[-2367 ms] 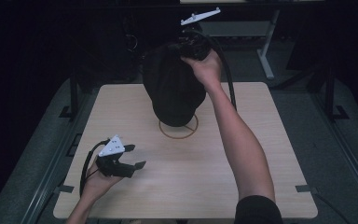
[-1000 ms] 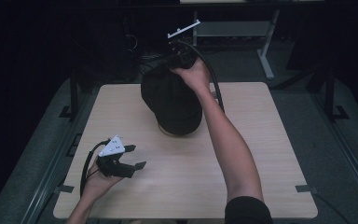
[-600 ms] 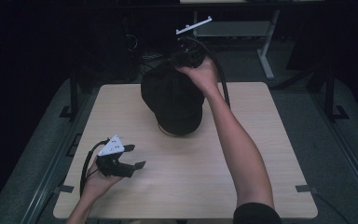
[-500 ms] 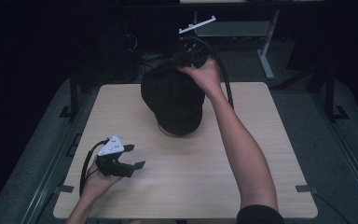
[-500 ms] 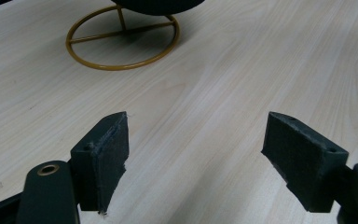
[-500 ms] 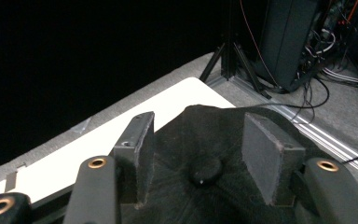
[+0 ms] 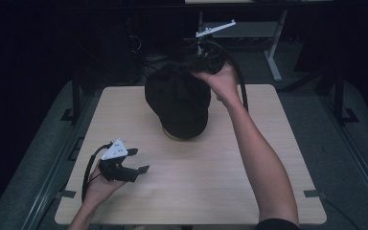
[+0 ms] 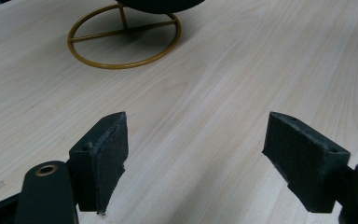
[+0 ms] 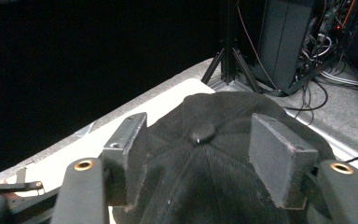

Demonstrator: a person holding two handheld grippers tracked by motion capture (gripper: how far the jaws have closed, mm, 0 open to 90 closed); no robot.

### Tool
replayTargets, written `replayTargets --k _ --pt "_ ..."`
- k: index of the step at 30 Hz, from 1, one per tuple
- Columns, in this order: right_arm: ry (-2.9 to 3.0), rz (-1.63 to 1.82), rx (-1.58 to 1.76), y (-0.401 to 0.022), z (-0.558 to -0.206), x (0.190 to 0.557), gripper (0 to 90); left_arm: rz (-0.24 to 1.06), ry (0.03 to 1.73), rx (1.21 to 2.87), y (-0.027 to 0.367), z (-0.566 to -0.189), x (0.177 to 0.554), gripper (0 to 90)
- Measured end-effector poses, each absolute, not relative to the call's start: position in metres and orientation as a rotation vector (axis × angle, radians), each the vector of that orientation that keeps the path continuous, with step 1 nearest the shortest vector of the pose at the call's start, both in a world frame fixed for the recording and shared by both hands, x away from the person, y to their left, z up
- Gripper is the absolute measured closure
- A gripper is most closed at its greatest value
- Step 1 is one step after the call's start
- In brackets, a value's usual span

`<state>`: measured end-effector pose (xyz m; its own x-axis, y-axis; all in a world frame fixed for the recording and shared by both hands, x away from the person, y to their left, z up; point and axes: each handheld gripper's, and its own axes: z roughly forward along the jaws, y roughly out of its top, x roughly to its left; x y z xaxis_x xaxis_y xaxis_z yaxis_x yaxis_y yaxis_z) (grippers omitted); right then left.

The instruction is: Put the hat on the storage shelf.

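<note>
Cap (image 7: 178, 103) sits draped over a gold wire stand (image 8: 123, 39) toward the far middle of the table (image 7: 211, 191); the stand's ring base rests flat on the wood, and the dark crown hides the upright above it. In the right gripper view the crown button (image 9: 201, 132) lies between your two jaws, with the cloth spreading beneath them.

Your right gripper (image 7: 206, 60) is at the far top of the cap, above the crown. Its jaws have just been opening and now stand apart; the cap top is between them, but the pads flank it without pinching the cloth. I judge this as a release, with the cap placed on the stand and the grip let go.

Your left gripper (image 7: 134, 170) is held low over the near left of the table, well apart from the stand. Its jaws are spread wide with nothing between them, bare wood showing past the pads (image 8: 105, 154).

Step in hand, as I read it: letting go after setting the cap on the stand. The next move calls for lifting the right gripper clear without snagging the cloth or button, since a dragged pad could pull the cap askew or tip the light stand. Whether the cap sits square on the stand cannot be confirmed from these views.
</note>
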<state>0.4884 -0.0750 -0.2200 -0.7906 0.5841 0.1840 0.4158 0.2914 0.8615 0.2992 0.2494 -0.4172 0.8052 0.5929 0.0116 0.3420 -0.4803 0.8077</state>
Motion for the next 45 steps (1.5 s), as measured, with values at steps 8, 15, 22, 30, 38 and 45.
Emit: replayTargets --k 8,15,22,30,38,45 --pt "2.383 1.537 0.949 -0.091 -0.223 0.479 34.8 0.371 0.699 2.108 0.251 -0.416 0.298 21.2" --pt "2.391 1.537 0.967 -0.106 -0.226 0.469 30.5 0.373 0.701 2.103 0.252 -0.416 0.299 21.2" --pt "2.377 1.556 0.997 -0.128 -0.237 0.458 27.5 0.376 0.702 2.096 0.254 -0.417 0.299 21.2" --pt "2.371 1.560 1.034 -0.146 -0.246 0.450 25.9 0.374 0.713 2.090 0.256 -0.417 0.299 20.9" --pt "2.375 1.568 1.074 -0.166 -0.259 0.437 24.6 0.366 0.721 2.071 0.257 -0.416 0.299 20.9" --pt "2.375 1.575 1.099 -0.177 -0.270 0.429 24.3 0.369 0.724 2.076 0.257 -0.416 0.299 20.8"
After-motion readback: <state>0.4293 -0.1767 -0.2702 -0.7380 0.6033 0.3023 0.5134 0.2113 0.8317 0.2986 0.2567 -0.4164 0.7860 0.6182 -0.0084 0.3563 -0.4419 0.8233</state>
